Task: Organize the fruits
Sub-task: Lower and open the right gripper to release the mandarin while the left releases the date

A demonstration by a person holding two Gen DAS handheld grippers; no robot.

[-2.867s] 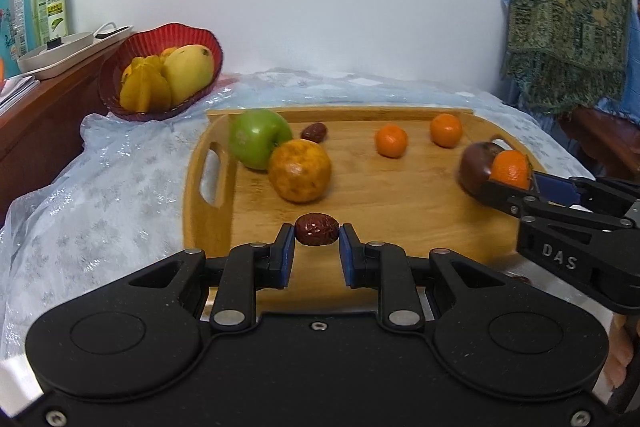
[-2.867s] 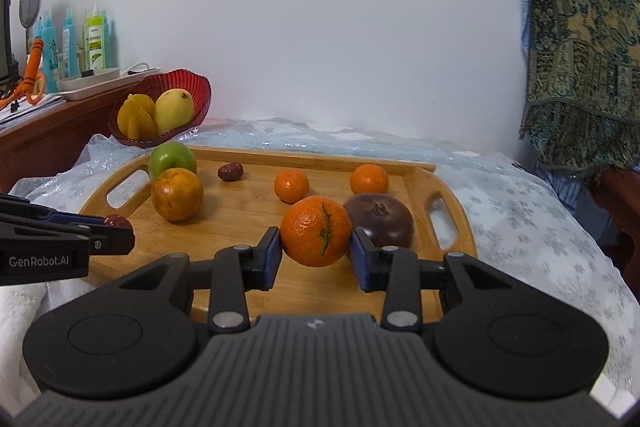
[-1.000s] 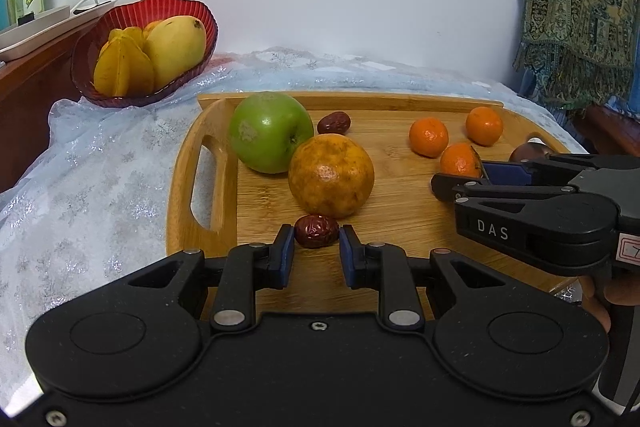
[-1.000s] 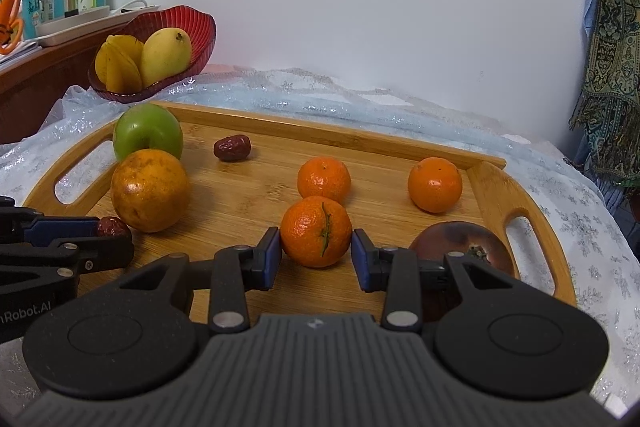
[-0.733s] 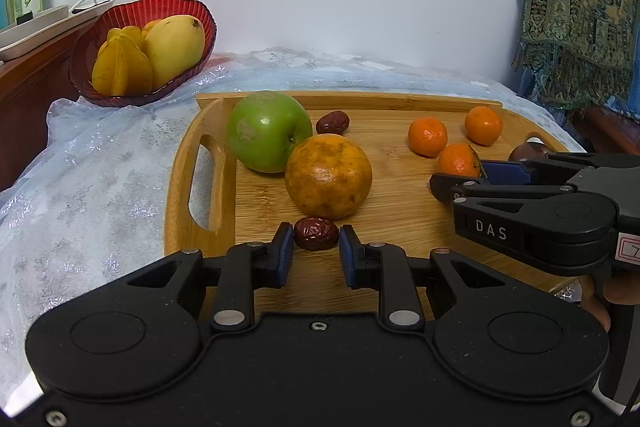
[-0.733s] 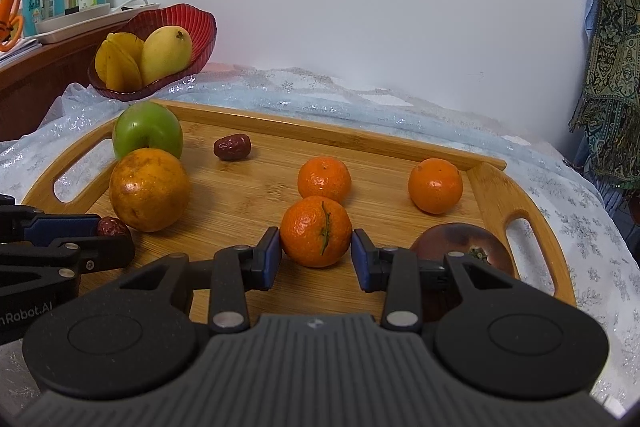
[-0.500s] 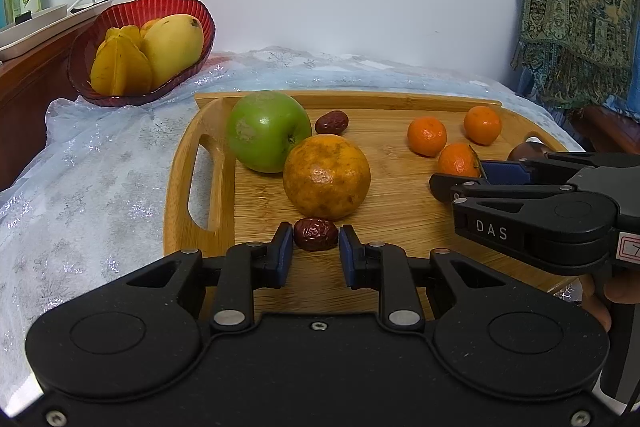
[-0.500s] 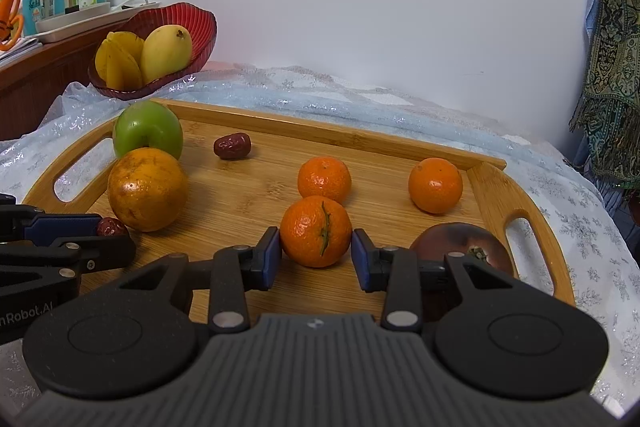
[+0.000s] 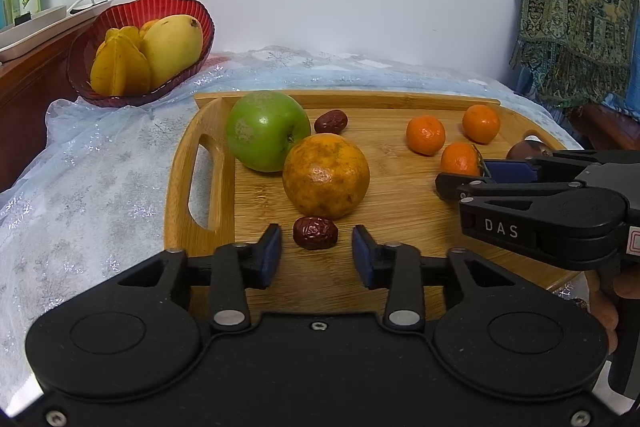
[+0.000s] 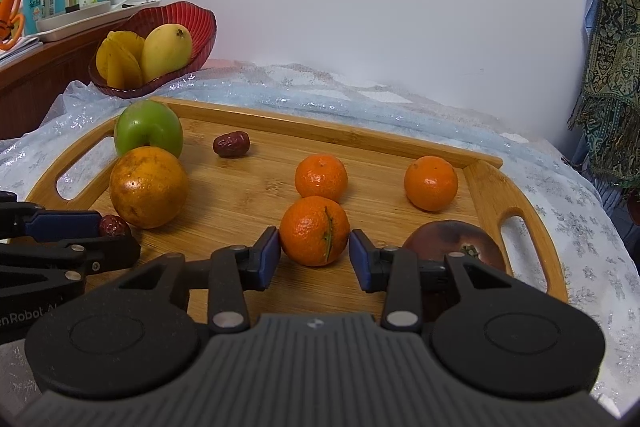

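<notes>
A wooden tray (image 9: pixel 208 131) lies on the pale blue cloth. My left gripper (image 9: pixel 316 251) hovers low over its near left part. Its jaws are opening, and a red date (image 9: pixel 315 233) lies on the wood between them, clear of both pads. My right gripper (image 10: pixel 314 241) is at the tray's near middle with its jaws opening too. A mandarin (image 10: pixel 314 231) sits on the tray between its pads with a thin gap on each side. In each wrist view the other gripper shows from the side: the right gripper (image 9: pixel 480 175), the left gripper (image 10: pixel 80 227).
On the tray are a green apple (image 9: pixel 267 130), a large orange (image 9: pixel 326 175), a second date (image 9: pixel 330 121), two more mandarins (image 10: pixel 321 178) (image 10: pixel 430 183) and a dark round fruit (image 10: pixel 452 243). A red bowl (image 9: pixel 140 7) with yellow fruit stands back left. Patterned cloth (image 9: pixel 576 7) hangs at right.
Both grippers' jaws have parted. The date and the mandarin, gripped in the earlier frames, now rest free on the tray. Since the oldest frames both grippers came further over the tray.
</notes>
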